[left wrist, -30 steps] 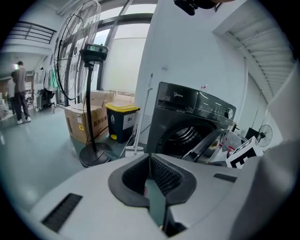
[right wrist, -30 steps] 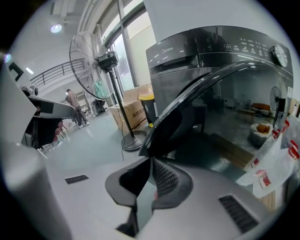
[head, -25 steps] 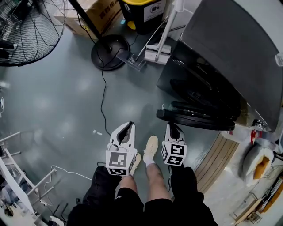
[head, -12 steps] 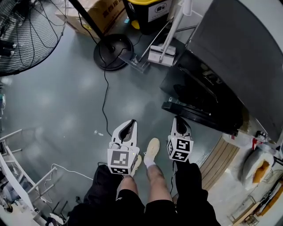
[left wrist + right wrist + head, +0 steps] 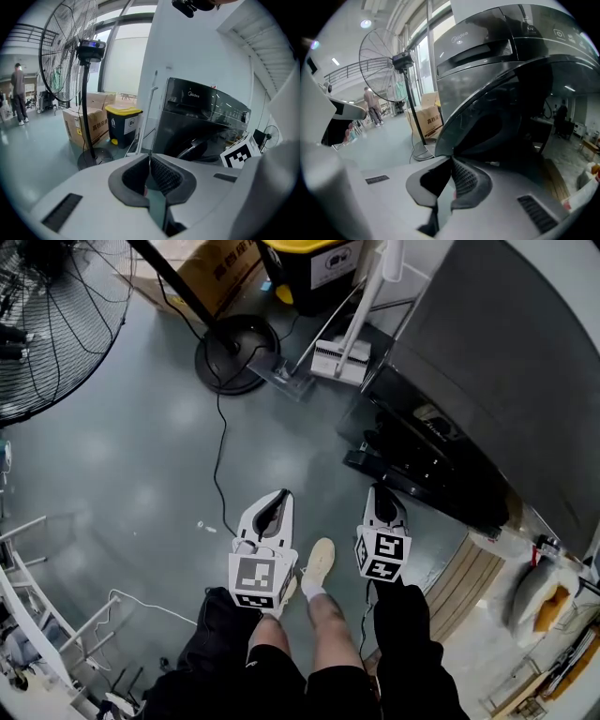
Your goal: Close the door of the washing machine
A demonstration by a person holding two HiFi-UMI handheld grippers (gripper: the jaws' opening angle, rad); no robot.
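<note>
Head view shows the washer (image 5: 506,371) along the right edge of the floor (image 5: 122,474), with its door (image 5: 412,465) standing partly open toward the person. The right gripper (image 5: 380,493) has its jaws together on nothing, tips just beside the outer edge of the door. The left gripper (image 5: 277,497), also closed and empty, hangs over bare floor, well apart from the fan base (image 5: 234,351) and the cable (image 5: 218,456).
</note>
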